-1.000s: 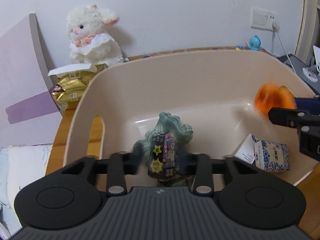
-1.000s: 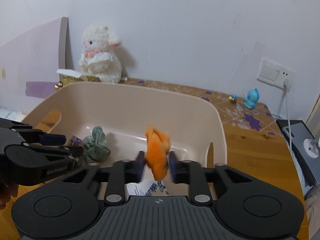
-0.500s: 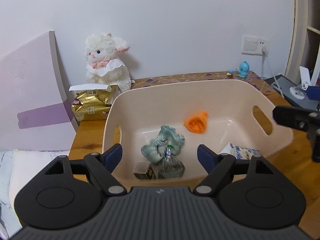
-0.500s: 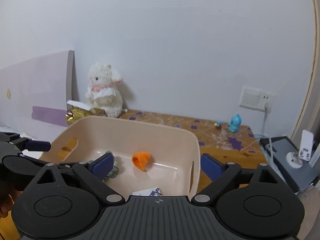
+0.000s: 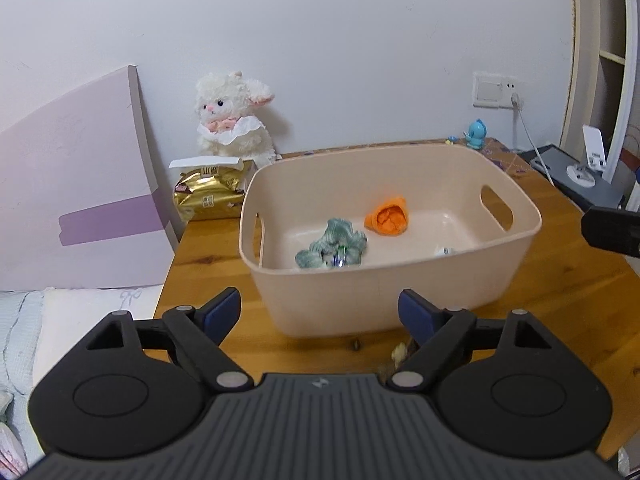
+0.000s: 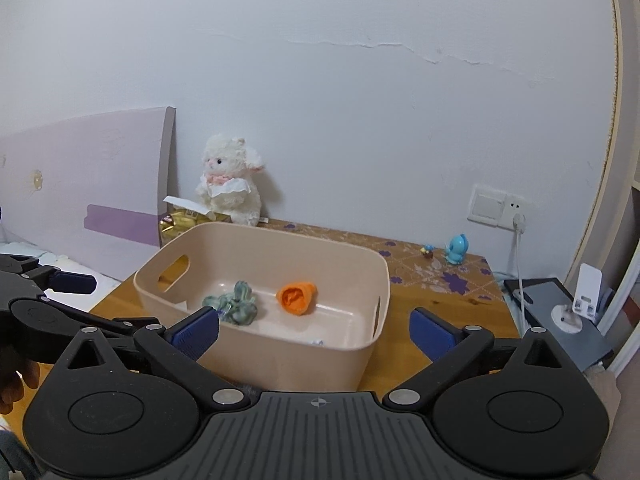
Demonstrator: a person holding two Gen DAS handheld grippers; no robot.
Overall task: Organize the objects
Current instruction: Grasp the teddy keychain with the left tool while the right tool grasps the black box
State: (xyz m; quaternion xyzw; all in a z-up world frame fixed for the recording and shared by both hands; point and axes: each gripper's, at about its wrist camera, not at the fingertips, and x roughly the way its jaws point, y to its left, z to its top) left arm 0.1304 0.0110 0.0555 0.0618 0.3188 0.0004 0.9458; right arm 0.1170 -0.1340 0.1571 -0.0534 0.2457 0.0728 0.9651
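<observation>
Left wrist view, left tool (image 5: 320,312) wide open and empty, right tool (image 6: 314,330) too, orange toy (image 5: 387,217) and green scrunchie (image 5: 334,243) in beige bin (image 5: 384,300) on counter (image 5: 560,292)

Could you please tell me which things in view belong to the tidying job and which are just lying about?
Part of the job:
bin
green scrunchie
orange item
small box, mostly hidden by the bin's wall
left gripper and right gripper, both open

Just lying about:
plush lamb
gold packet
blue figurine

A bedroom: plush lamb (image 5: 232,120) beside a bed (image 5: 80,320).
</observation>
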